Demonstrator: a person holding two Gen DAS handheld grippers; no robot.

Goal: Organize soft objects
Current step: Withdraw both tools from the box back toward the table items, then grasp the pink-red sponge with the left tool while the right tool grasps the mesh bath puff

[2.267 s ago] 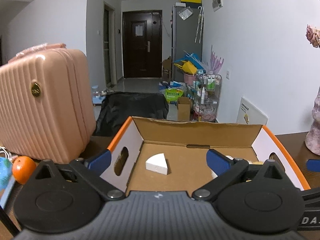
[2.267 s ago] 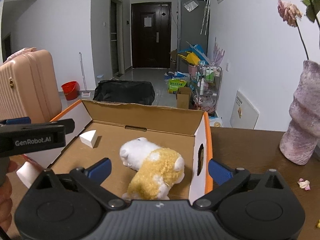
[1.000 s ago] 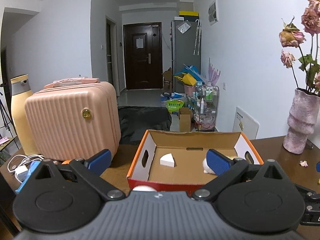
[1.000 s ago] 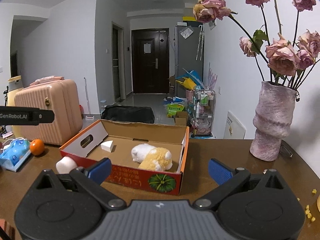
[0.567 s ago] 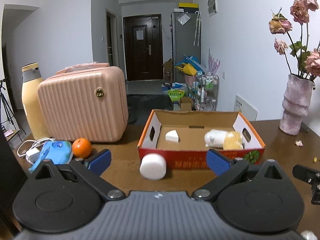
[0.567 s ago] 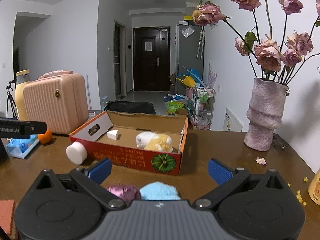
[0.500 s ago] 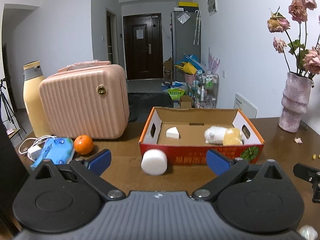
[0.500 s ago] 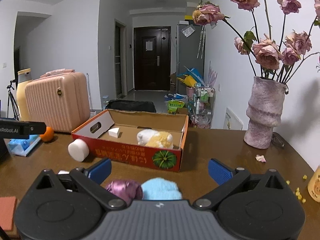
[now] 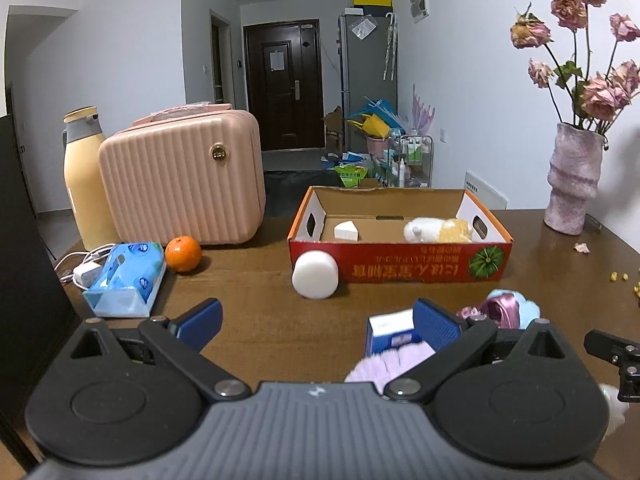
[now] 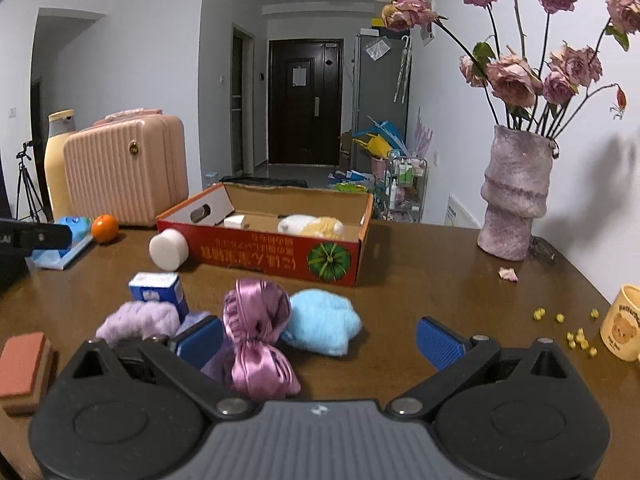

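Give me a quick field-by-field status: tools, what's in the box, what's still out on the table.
left tool: open, empty
right tool: open, empty, above the table
box: open-topped, on the table
in box: plush toy; white wedge
out, beside box: white foam cylinder
out, near tools: pink satin scrunchie; blue fluffy piece; lilac fluffy piece

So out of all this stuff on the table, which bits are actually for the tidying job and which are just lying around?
For the job:
cardboard box
plush toy
white sponge wedge
white foam roll
pink scrunchie
blue fluffy ball
lilac fluffy piece

Just lying about:
orange
tissue pack
pink suitcase
vase
bear cup
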